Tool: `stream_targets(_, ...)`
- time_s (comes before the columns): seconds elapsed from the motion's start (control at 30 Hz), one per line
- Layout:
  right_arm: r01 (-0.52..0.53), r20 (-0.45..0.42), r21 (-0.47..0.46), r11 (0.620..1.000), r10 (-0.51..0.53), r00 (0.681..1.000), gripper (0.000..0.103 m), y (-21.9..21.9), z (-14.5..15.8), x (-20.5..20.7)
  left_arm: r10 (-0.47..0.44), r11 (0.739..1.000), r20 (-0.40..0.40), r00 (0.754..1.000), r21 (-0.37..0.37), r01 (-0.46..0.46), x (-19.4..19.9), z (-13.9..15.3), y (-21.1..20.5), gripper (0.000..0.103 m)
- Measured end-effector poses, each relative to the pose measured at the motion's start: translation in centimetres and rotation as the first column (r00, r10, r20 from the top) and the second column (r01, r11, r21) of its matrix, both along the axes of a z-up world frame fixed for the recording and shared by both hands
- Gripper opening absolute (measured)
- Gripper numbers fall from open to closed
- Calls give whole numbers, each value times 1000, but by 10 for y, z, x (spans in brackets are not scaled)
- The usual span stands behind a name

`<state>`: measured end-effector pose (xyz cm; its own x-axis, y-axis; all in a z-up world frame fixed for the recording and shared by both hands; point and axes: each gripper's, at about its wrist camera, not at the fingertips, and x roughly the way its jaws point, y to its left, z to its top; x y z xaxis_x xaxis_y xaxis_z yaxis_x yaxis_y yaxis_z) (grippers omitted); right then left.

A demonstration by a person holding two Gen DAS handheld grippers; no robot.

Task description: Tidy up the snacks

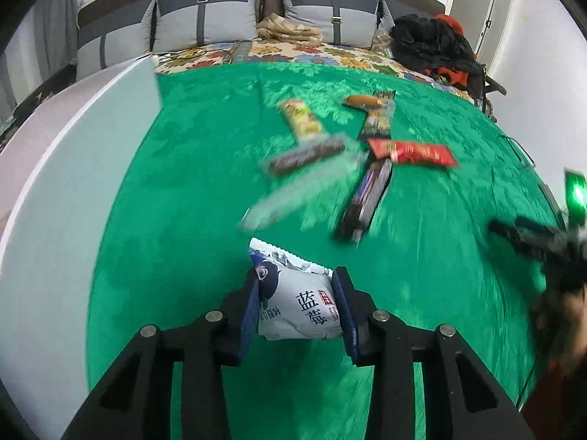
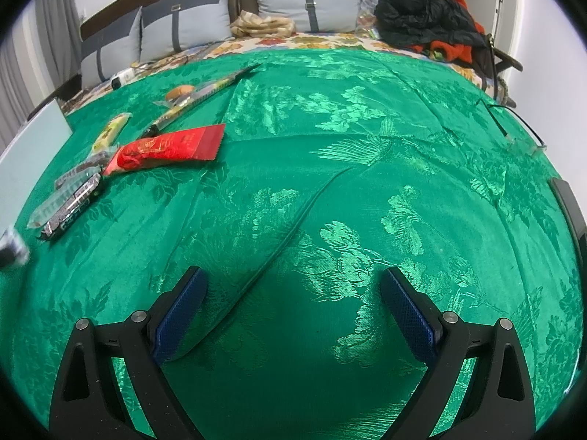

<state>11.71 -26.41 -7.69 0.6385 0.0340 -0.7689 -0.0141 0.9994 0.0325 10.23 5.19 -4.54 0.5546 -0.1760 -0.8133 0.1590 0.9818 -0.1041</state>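
My left gripper is shut on a white and blue blueberry snack packet and holds it above the green cloth. Beyond it lie several snacks: a red packet, a dark bar, a brown bar, a clear wrapper, a yellow-green bar and a sausage. My right gripper is open and empty over bare green cloth. The red packet and the other snacks lie to its far left.
A white box stands at the left; its corner shows in the right wrist view. Grey pillows, a beige bundle and black and red clothes lie at the back. The right gripper shows blurred at the left wrist view's right edge.
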Motion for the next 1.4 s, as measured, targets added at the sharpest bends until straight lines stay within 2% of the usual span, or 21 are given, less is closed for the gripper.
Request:
stream_targets(0.03,0,-1,-3,1000,0,1000,98,0,0,0,4,1000,-2,1000,13,-4,-7,-3,3,43)
stream_targets(0.1,0,-2,-7,1000,0,1000,98,-1,0,0,3,999,1,1000,41,-3,-13,-9,5,60)
stream_targets(0.23,2,-11,-35,999,-2,1000,98,3,-1,2,6,998,5,1000,67,-7,-13,-20,0,61)
stream_targets(0.27,2,-11,-35,999,-2,1000,98,3,-1,2,8,997,3,1000,76,-8,-13,-22,-1,60)
stream_targets(0.3,2,-12,-35,999,-3,1000,99,3,-2,2,11,997,0,1000,75,-11,-13,-24,-1,43)
stream_targets(0.37,0,-35,-36,999,-1,999,99,4,-1,7,23,999,9,1000,35,-23,-14,-25,5,38)
stream_targets(0.4,1,-79,-34,999,-4,997,98,6,1,11,34,999,16,999,5,-34,-15,-25,10,35)
stream_targets(0.43,3,-143,-8,1000,-4,990,96,11,5,18,43,999,19,999,-19,-43,-16,-24,14,35)
stream_targets(0.47,3,-165,69,998,9,986,96,18,11,22,55,998,26,998,-32,-54,-18,-23,18,35)
stream_targets(0.5,-7,-165,172,985,36,986,96,28,18,24,69,997,35,997,-40,-68,-21,-22,22,35)
stream_targets(0.6,-52,-178,342,938,119,977,95,79,34,41,87,994,35,996,-66,-84,-30,-17,32,35)
stream_targets(0.7,-51,-232,372,927,146,962,93,136,31,68,96,993,55,994,-72,-92,-44,-5,39,35)
stream_targets(0.77,-18,-277,343,939,120,953,81,164,23,86,100,992,70,992,-77,-95,-54,4,43,35)
stream_targets(0.8,-7,-291,328,945,108,951,52,170,19,91,101,992,81,992,-79,-95,-59,10,46,35)
stream_targets(0.83,7,-316,300,954,92,944,34,178,15,95,102,992,93,990,-79,-95,-65,16,48,35)
stream_targets(0.9,32,-319,262,965,55,946,29,179,17,96,109,991,108,988,-87,-100,-74,25,54,35)
stream_targets(0.93,38,-322,276,960,55,945,21,176,17,95,118,989,109,987,-102,-107,-78,29,57,35)
stream_targets(1.07,68,-305,371,926,52,951,19,141,27,76,148,978,118,982,-168,-127,-86,47,70,35)
stream_targets(1.2,8,-252,451,892,119,960,19,130,62,59,187,958,145,972,-247,-148,-92,75,94,35)
stream_targets(1.3,-116,-177,504,856,234,956,19,163,109,52,267,939,173,948,-267,-216,-95,101,135,35)
stream_targets(1.4,-279,-90,564,777,394,915,19,226,156,41,366,920,203,908,-224,-321,-97,116,185,35)
